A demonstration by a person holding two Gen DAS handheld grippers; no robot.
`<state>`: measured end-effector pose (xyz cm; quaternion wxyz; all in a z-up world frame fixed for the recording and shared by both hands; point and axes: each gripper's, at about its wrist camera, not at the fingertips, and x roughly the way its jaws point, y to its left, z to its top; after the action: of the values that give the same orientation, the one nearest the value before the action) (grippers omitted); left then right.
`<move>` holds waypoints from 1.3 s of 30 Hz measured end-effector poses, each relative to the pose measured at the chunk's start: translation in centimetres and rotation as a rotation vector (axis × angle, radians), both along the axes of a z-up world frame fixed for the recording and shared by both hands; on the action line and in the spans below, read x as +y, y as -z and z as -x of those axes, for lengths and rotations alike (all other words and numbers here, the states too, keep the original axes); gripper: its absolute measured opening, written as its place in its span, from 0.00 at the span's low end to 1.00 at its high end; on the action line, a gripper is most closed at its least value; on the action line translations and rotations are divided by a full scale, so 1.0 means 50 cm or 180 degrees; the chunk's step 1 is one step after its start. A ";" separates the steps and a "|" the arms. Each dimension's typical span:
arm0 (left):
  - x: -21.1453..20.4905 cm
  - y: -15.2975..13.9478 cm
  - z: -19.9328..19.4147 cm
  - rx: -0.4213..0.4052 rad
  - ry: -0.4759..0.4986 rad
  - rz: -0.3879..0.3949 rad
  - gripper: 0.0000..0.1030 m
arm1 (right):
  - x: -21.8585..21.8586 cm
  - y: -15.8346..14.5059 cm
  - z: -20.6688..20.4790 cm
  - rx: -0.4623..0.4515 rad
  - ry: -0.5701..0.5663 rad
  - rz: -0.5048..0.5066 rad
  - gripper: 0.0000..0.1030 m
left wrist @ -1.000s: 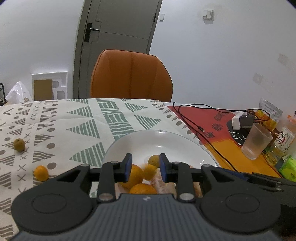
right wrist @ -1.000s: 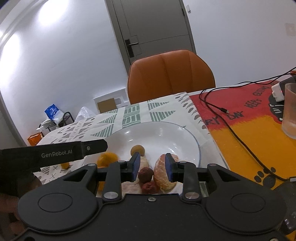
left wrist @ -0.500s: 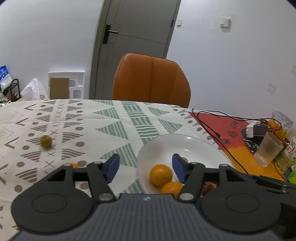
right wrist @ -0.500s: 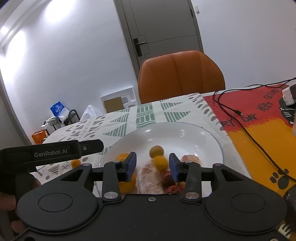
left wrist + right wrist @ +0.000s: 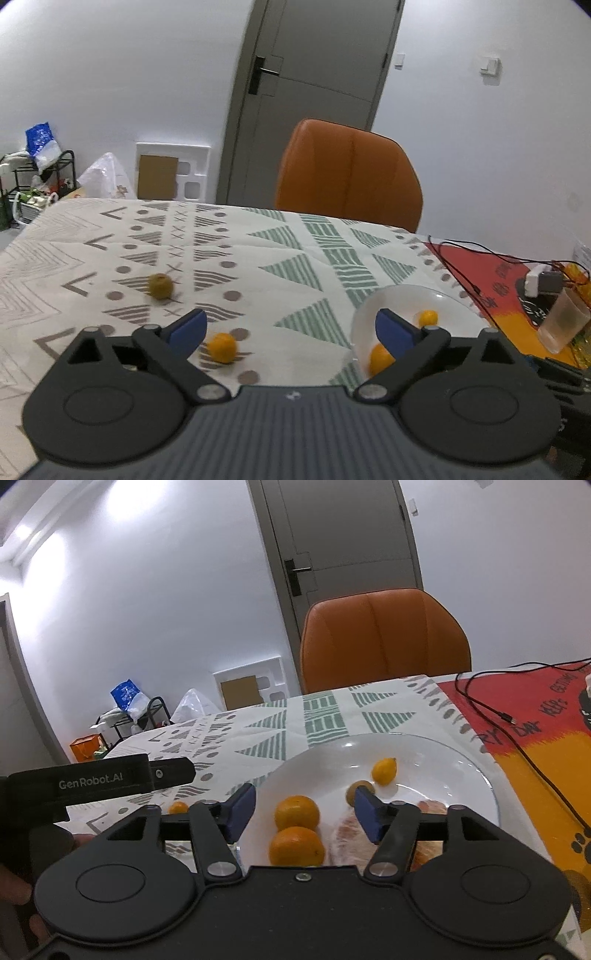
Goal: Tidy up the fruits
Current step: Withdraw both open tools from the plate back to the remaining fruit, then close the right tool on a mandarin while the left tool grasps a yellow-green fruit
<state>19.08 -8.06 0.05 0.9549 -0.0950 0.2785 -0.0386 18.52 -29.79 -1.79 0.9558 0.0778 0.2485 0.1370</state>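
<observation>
A patterned tablecloth (image 5: 288, 266) covers the table, with an orange chair (image 5: 349, 173) drawn up at its far edge and a red-and-orange mat (image 5: 535, 738) laid along its right side, where a black cable (image 5: 517, 746) trails across. A white plate (image 5: 424, 753) sits on the cloth just beside the mat's left border. The left gripper (image 5: 291, 328) hangs above the cloth with its blue-padded jaws spread wide and nothing between them, while the right gripper (image 5: 304, 812) hovers over the plate's near rim, its jaws likewise wide apart and empty. On the plate, two oranges (image 5: 297, 812) lie touching, one behind the other, near the left rim; a peeled citrus fruit (image 5: 351, 836) lies just beside them toward the near edge, partly hidden by the right gripper's finger. A small yellow fruit (image 5: 384, 771) and a brownish one (image 5: 357, 789) rest near the plate's middle. Two fruits lie on the cloth, left of the plate: a small orange fruit (image 5: 221, 348) near the left gripper's left pad, and a greenish-brown fruit (image 5: 160, 285) farther toward the table's left edge. A frosted cup (image 5: 563, 323) stands on the mat near the right edge.
</observation>
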 end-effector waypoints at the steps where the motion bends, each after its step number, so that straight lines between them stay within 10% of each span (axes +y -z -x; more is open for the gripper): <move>1: 0.007 -0.001 0.002 -0.0008 -0.0024 -0.0006 0.95 | 0.006 0.000 0.000 -0.0002 -0.0017 -0.0004 0.62; 25: 0.194 -0.006 0.046 -0.0024 -0.0505 0.0003 1.00 | 0.165 -0.002 -0.012 0.0007 -0.0519 0.0088 0.81; 39: 0.256 0.012 0.046 0.0113 -0.0571 -0.0005 1.00 | 0.250 0.024 -0.062 0.0207 -0.0759 0.0250 0.75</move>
<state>16.78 4.73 -0.54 0.9495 -0.1196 0.2858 0.0490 21.60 -17.27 -3.00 0.9264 0.0147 0.2919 0.2372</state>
